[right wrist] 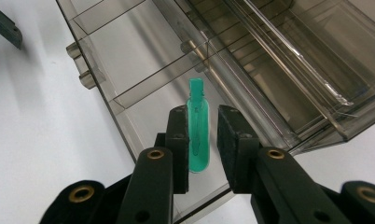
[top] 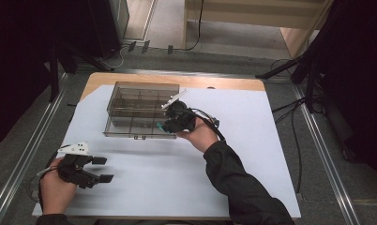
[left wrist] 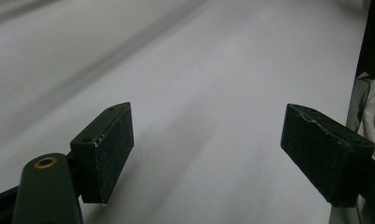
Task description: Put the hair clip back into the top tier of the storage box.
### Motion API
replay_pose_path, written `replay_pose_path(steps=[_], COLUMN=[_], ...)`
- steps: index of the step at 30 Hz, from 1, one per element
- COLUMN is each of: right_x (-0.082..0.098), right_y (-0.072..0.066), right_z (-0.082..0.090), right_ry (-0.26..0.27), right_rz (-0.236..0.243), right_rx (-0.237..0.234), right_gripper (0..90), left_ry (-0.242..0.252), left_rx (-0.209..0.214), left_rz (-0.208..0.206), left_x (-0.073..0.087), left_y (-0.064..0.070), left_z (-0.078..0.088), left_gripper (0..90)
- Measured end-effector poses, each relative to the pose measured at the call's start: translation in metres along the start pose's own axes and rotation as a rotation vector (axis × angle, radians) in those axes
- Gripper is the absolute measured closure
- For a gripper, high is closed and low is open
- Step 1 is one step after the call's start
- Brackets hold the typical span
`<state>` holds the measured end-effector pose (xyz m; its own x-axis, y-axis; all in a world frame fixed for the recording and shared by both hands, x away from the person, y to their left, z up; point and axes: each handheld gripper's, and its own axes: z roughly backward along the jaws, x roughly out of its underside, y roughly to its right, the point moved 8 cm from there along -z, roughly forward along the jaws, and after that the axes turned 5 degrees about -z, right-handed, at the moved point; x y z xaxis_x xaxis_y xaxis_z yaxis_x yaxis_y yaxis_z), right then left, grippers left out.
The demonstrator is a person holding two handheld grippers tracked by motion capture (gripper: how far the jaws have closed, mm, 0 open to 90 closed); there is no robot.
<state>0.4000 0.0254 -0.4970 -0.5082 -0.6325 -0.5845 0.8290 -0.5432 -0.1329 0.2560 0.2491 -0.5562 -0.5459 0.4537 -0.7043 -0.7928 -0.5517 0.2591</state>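
Left gripper [top: 98,169]: nearest the person, at the near left of the table; its jaws stand wide apart with nothing between them, and only bare white sheet lies ahead in the left gripper view.
Left hand [top: 55,190]: wraps the gripper's body from below and rests on the sheet.
White sheet [top: 144,178]: covers most of the tabletop; no print or writing can be read on it.
Right gripper [right wrist: 202,140]: at the near right corner of the organiser box; its jaws are drawn nearly together, with the green piece between them.
Green piece [right wrist: 197,126]: a slim, translucent, bottle-like shape with a narrow neck pointing away from the gripper. The left pad appears to touch it, while a thin gap shows at the right pad, so a firm grip cannot be confirmed.
Position of green piece: over the near-edge compartment of the box; whether it touches the floor there cannot be told.
Organiser box [top: 130,110]: smoky clear plastic divided into compartments, lid open; no label legible.
Table [top: 224,83]: a bare wooden strip at the far edge.
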Motion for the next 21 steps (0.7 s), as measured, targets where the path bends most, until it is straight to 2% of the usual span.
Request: replay_pose_path(steps=[7, 15, 17, 21], right_x=[-0.001, -0.004, -0.006, -0.006], right_y=[0.000, 0.000, 0.001, 0.004], right_z=[0.002, 0.010, 0.016, 0.023], right_ry=[0.010, 0.043, 0.072, 0.094], right_rz=[-0.004, 0.005, 0.004, 0.007], right_rx=[0.001, -0.006, -0.012, -0.018], right_gripper=[72.0, 61.4, 55.4, 51.1], left_ry=[0.000, 0.000, 0.000, -0.001], left_rx=[0.002, 0.006, 0.006, 0.012], left_rz=[-0.001, -0.006, -0.006, -0.006], left_x=[0.000, -0.001, -0.002, -0.003], left_y=[0.000, 0.000, 0.000, -0.001], left_z=[0.000, -0.001, -0.002, -0.003], left_gripper=[18.1, 18.1, 18.1, 18.1])
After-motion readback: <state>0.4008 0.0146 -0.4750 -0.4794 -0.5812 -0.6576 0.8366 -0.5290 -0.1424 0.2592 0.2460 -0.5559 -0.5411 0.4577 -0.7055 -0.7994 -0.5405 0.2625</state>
